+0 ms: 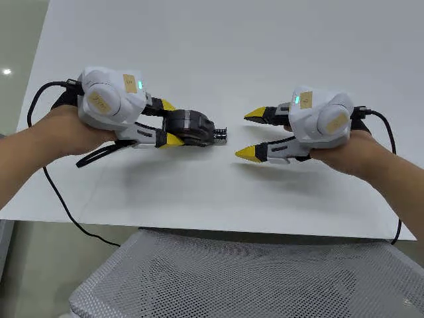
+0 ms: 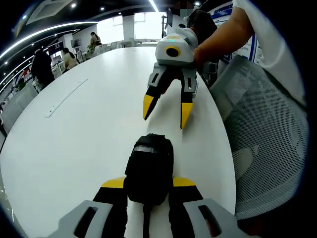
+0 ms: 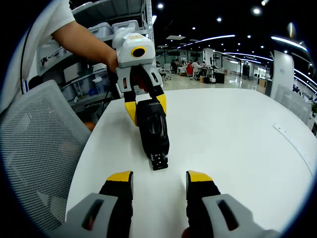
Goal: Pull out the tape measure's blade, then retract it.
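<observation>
The left gripper pinches the black tape measure by its case, its hook facing the right gripper, whose jaws stand spread just beside that end; closing off-line would likely miss the small hook or twist the case.

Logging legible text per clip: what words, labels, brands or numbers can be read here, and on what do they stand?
No text can be read in any view.
Tan stickers on the left gripper and the right gripper: the marks are too small to read.
Tape measure, held in the left gripper: no legible brand or number on its dark case.
</observation>
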A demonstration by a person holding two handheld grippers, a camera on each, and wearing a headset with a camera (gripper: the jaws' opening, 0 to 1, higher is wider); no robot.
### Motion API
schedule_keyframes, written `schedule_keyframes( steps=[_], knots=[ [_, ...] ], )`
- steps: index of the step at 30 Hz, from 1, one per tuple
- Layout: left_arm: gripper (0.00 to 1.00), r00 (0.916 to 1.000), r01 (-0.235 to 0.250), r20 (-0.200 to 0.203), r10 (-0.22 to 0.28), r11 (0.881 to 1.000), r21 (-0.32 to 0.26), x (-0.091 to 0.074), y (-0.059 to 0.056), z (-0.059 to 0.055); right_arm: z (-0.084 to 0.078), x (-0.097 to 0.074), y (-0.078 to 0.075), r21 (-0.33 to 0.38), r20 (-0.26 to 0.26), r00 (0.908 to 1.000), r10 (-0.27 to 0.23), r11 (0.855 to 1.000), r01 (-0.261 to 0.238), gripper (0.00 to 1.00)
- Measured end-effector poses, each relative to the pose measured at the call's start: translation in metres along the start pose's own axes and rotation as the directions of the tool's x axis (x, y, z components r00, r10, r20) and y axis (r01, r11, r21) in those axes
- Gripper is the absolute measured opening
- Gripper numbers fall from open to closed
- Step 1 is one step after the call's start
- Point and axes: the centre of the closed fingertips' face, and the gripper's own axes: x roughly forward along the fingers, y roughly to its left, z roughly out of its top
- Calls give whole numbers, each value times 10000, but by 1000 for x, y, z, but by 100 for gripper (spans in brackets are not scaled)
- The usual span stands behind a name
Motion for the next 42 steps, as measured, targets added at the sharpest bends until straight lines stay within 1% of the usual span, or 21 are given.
schedule_keyframes(
  steps=[7, 10, 16, 20, 22, 27, 32, 34, 36, 42],
  knots=[
    [29, 10000, 21, -13, -21, 10000, -27, 0, 0, 0, 4, 11, 0, -337, 104, 9998, 180, 9993, -177, 36],
    [29, 10000, 8, -39, -8, 10000, -70, 0, 0, 0, 5, 15, 0, -509, 135, 9996, 230, 9985, -222, 31],
    [29, 9999, 41, -105, -42, 10000, -76, 0, 1, -1, 4, 20, 3, -423, 125, 9993, 352, 9985, -346, 27],
    [29, 9999, 71, -124, -72, 9999, -110, 1, 1, -1, 3, 25, 1, -532, 148, 9995, 290, 9982, -282, 25],
    [29, 9999, 64, -140, -66, 9999, -105, 1, 0, -1, 5, 28, 1, -539, 234, 9991, 340, 9980, -327, 24],
    [29, 9999, 78, -149, -80, 9999, -106, 1, 1, -1, 3, 33, 1, -580, 197, 9991, 380, 9976, -368, 22],
    [29, 9998, 94, -151, -95, 9999, -103, 1, 1, -1, 2, 35, -2, -548, 263, 9991, 347, 9979, -333, 18],
    [29, 9999, 89, -147, -90, 9999, -100, 1, 1, -1, 2, 36, -2, -543, 270, 9989, 387, 9978, -372, 19],
    [29, 9999, 77, -150, -79, 9999, -86, 2, 1, -1, 2, 36, -2, -451, 290, 9987, 430, 9981, -417, 18],
    [29, 9999, 68, -155, -69, 9999, -81, 2, 0, 0, 2, 39, 2, -562, 321, 9980, 549, 9970, -531, 16]
  ],
)
